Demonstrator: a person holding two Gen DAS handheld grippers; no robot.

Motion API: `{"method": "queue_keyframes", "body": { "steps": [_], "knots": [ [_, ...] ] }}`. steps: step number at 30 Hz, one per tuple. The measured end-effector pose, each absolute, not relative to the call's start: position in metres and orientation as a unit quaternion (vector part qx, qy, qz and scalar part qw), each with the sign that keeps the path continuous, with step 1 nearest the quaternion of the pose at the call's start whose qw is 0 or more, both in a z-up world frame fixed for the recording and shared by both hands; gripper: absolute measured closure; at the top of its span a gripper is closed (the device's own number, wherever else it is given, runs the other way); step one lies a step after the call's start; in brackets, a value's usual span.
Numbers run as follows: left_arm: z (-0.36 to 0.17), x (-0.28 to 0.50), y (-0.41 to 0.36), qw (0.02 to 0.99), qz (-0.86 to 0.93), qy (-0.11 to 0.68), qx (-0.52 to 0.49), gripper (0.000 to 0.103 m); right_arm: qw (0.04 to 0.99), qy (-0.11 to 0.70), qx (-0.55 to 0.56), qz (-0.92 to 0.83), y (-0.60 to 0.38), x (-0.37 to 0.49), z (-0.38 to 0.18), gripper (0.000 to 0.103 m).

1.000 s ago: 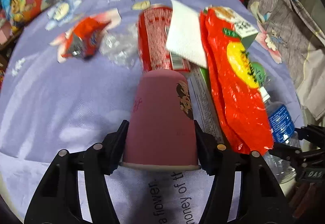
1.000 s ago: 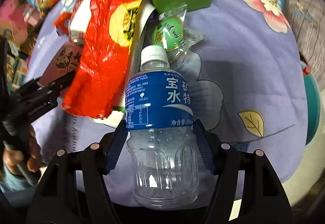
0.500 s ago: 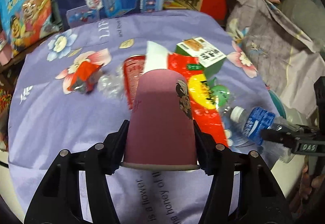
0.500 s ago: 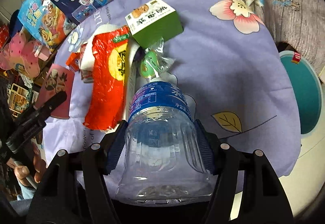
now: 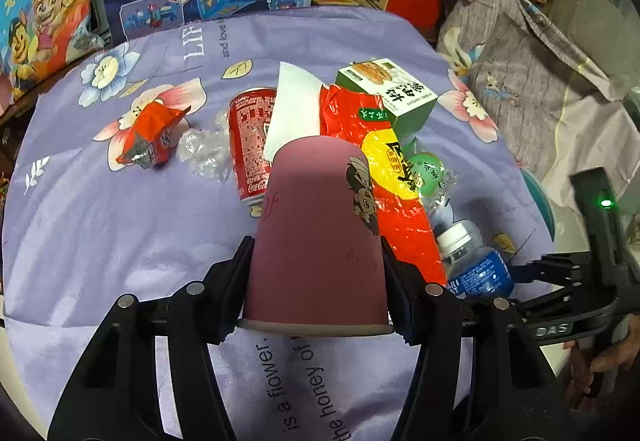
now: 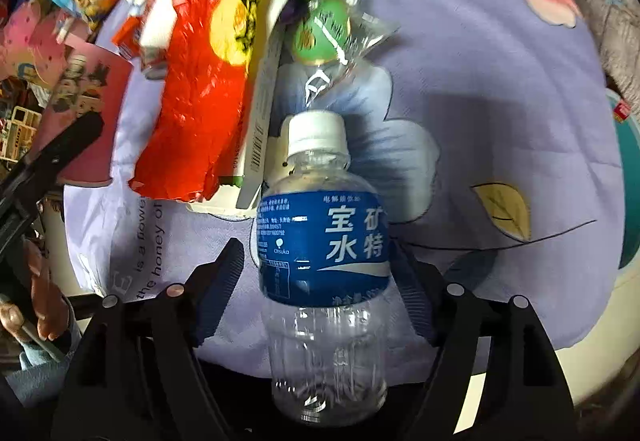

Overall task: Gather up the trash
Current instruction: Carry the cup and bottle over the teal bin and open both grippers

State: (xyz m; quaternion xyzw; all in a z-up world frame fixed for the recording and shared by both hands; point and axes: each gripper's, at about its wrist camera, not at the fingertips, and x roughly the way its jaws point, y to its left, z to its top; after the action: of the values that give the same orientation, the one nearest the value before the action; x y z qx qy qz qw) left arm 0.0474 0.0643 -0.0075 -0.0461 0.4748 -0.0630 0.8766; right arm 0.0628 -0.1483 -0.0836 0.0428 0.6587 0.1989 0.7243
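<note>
The plastic bottle, clamped a sec ago, is now being let go: right gripper jaws are opening, a gap visible at the left pad; right-side contact can't be confirmed through blur. Bottle probably dropping toward a bin below table edge. Pink paper cup is kept clenched by left gripper, lifted above the purple tablecloth.

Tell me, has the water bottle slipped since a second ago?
Yes. The water bottle has slid down the picture as the jaws of the right gripper open: its blue label, earlier above the pads, now level with them.
</note>
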Motion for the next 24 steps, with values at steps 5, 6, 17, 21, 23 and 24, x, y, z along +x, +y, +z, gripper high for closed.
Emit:
{"method": "queue_keyframes", "body": {
  "steps": [5, 6, 17, 21, 23, 24],
  "knots": [
    [-0.008, 0.049, 0.066, 0.874, -0.066, 0.479, -0.049, 0.042, 0.729, 0.653, 0.023, 0.204, -0.140, 0.059, -0.090, 0.041],
    [-0.006, 0.049, 0.065, 0.874, -0.067, 0.479, -0.049, 0.042, 0.736, 0.644, 0.023, 0.205, -0.140, 0.056, -0.085, 0.042],
    [0.031, 0.066, -0.013, 0.877, -0.155, 0.455, -0.002, 0.042, 0.822, 0.528, 0.154, 0.149, -0.254, 0.050, 0.002, 0.042],
    [0.033, 0.079, -0.078, 0.866, -0.207, 0.454, 0.038, 0.042, 0.841, 0.492, 0.208, 0.085, -0.335, 0.049, 0.013, 0.042],
    [0.033, 0.086, -0.113, 0.858, -0.234, 0.455, 0.049, 0.042, 0.849, 0.476, 0.225, 0.049, -0.378, 0.051, 0.011, 0.041],
    [0.031, 0.089, -0.125, 0.855, -0.243, 0.456, 0.052, 0.042, 0.851, 0.470, 0.234, 0.031, -0.398, 0.053, 0.008, 0.041]
  ]
}}
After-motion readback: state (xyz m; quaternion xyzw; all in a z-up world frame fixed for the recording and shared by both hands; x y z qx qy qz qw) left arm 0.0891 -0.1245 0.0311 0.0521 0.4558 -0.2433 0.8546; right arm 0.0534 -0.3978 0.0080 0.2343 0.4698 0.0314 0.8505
